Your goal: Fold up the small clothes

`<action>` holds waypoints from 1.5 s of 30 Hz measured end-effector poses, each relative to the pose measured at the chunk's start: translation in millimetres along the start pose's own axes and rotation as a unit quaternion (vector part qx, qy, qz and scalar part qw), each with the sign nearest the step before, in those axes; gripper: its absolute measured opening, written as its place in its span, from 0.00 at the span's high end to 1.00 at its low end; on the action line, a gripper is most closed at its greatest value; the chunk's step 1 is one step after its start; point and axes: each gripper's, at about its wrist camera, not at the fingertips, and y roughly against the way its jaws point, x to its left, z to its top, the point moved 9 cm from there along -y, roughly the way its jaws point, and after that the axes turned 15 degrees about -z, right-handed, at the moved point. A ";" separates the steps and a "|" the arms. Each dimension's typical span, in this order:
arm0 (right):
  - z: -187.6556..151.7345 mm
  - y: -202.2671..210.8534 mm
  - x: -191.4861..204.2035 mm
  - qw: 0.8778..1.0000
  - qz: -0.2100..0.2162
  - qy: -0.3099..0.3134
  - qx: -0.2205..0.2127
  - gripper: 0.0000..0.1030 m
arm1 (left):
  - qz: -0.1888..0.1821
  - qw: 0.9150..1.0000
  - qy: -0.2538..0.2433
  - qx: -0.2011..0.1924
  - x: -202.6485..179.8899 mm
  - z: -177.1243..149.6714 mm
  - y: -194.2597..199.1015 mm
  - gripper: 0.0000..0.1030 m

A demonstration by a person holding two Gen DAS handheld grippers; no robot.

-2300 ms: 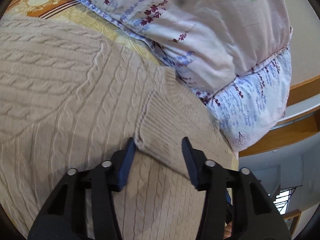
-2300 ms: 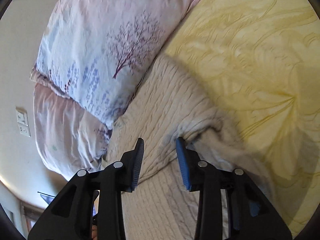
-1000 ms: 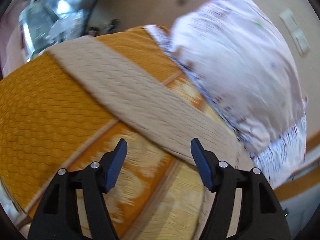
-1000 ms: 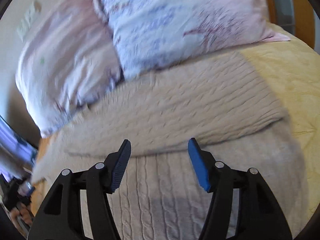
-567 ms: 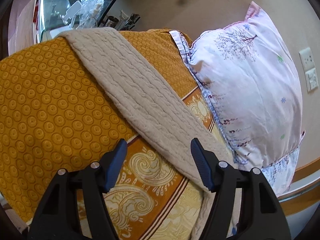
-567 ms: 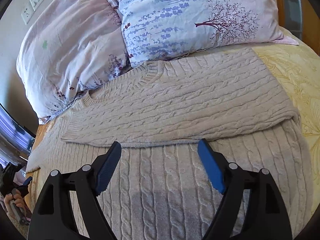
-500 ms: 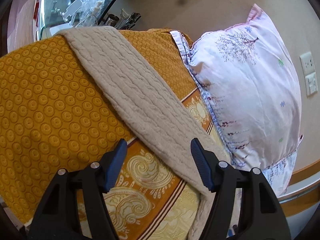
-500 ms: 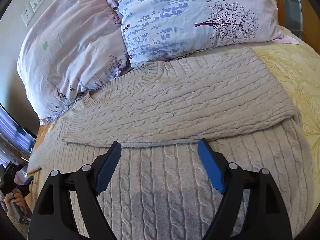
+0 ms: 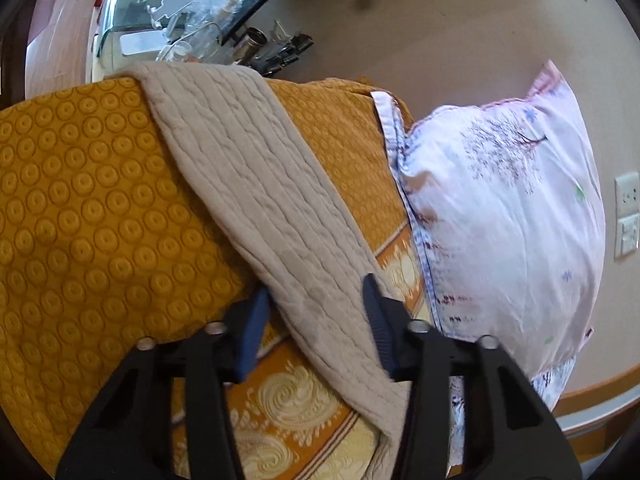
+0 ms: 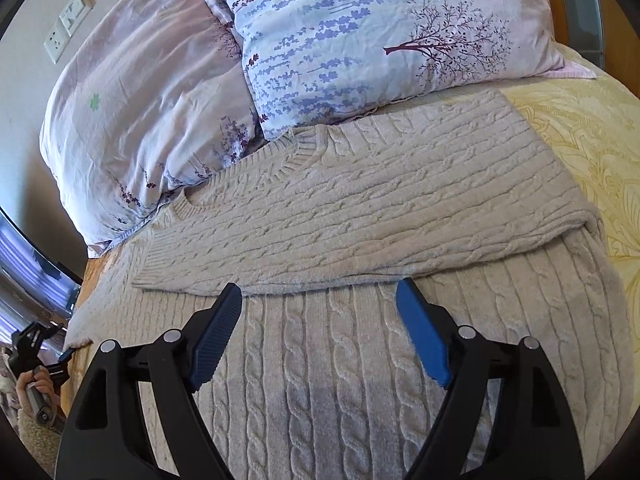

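Note:
A beige cable-knit sweater lies flat on the bed, with one side folded across its chest. Its other sleeve stretches out over the orange bedspread. My left gripper is low over that sleeve. Its jaws are closing with the sleeve between the blue pads, one pad at each edge. The right gripper hovers open over the sweater's body just below the folded edge, holding nothing. In the right wrist view the left gripper shows at the far left in a hand.
Two floral pillows lean against the wall right behind the sweater's collar. A glass-topped stand with clutter is beyond the bed's edge past the sleeve end. Pale yellow bedspread lies to the sweater's right.
The left gripper has come down closer over the sleeve and its jaws have narrowed around it. The right gripper's jaws widened a second ago; it has stayed over the sweater body since.

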 end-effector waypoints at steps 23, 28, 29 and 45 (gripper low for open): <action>1.7 54.8 -40.5 0.999 0.013 -0.030 -0.034 0.21 | -0.161 0.929 -0.260 0.210 -223.4 -276.3 -114.6 0.95; 2.0 57.4 -38.1 0.999 0.010 -0.012 -0.028 0.21 | -0.099 0.900 -0.315 0.284 -190.3 -341.8 -147.6 0.88; 3.9 59.7 -33.6 0.999 0.011 0.002 -0.032 0.21 | -0.101 0.899 -0.314 0.287 -187.3 -341.4 -143.9 0.81; -41.1 41.7 239.4 0.887 0.170 0.424 -0.070 0.54 | -0.073 0.950 -0.224 0.207 -100.4 -208.4 -75.2 0.68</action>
